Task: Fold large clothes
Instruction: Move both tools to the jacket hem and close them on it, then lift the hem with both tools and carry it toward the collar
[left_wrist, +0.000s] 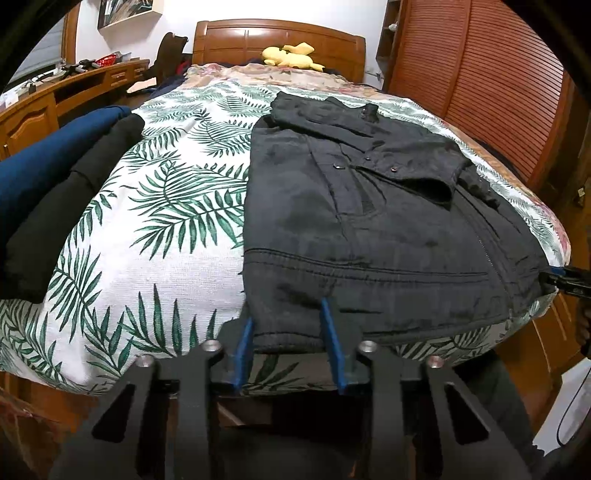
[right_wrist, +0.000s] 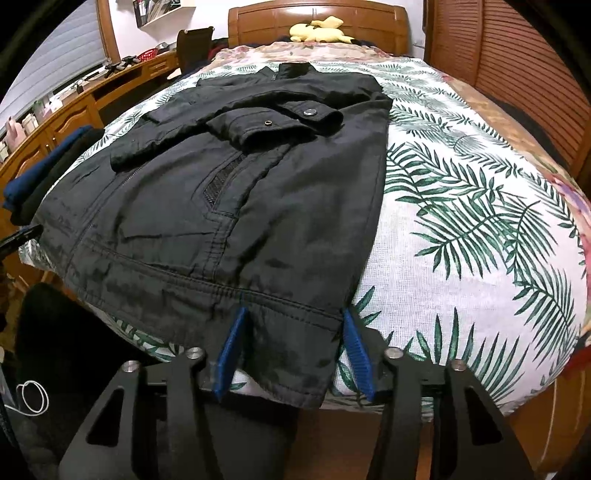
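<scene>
A bed (left_wrist: 155, 206) with a wooden headboard (left_wrist: 277, 40) is covered by a white spread printed with green palm leaves (right_wrist: 461, 229). A black jacket (left_wrist: 369, 221) is laid flat on it, sleeves folded across the front, its hem at the near edge just ahead of both tongs. Folded blue and black garments (left_wrist: 55, 184) are stacked well left of the left tongs (left_wrist: 286, 317). A yellow plush toy (left_wrist: 290, 55) is seen at the far end.

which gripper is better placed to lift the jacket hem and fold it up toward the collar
Neither clearly: it looks like a two-handed lift. The left gripper straddles the black jacket's hem at its left corner, and the right gripper straddles the right corner. Each has hem fabric between its blue fingers, though a firm pinch is not clear.
</scene>
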